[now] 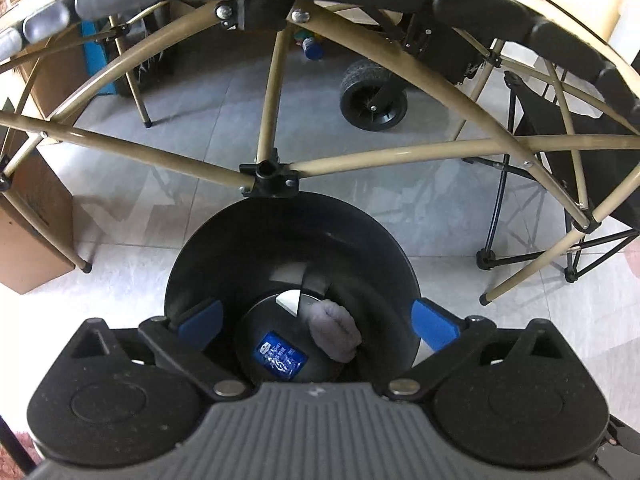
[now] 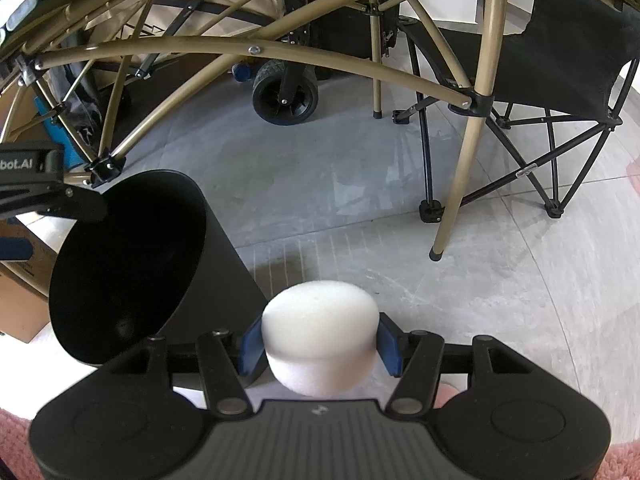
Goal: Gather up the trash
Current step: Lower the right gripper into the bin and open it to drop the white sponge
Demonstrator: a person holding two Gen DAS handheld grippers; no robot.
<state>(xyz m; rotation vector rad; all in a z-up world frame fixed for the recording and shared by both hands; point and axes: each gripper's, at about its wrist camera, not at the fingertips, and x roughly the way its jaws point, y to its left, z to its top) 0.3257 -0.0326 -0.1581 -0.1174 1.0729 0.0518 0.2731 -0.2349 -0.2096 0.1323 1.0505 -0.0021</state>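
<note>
Gripped one white foam puck (image 2: 320, 340), thick, round and finely pored, between the blue pads (image 2: 390, 350) of the right tongs (image 2: 318, 350), low over the grey floor (image 2: 360, 184) and just beside the tilted mouth of the one black trash bin (image 2: 128, 264). Looked straight down into that bin (image 1: 292, 248) with the left tongs (image 1: 316, 322), spread wide and gripping nothing, one pad inside the rim and the other outside it. Counted three pieces at the bin's bottom: one blue wrapper (image 1: 282, 356), one crumpled grey wad (image 1: 334, 334), one white scrap (image 1: 289, 302).
</note>
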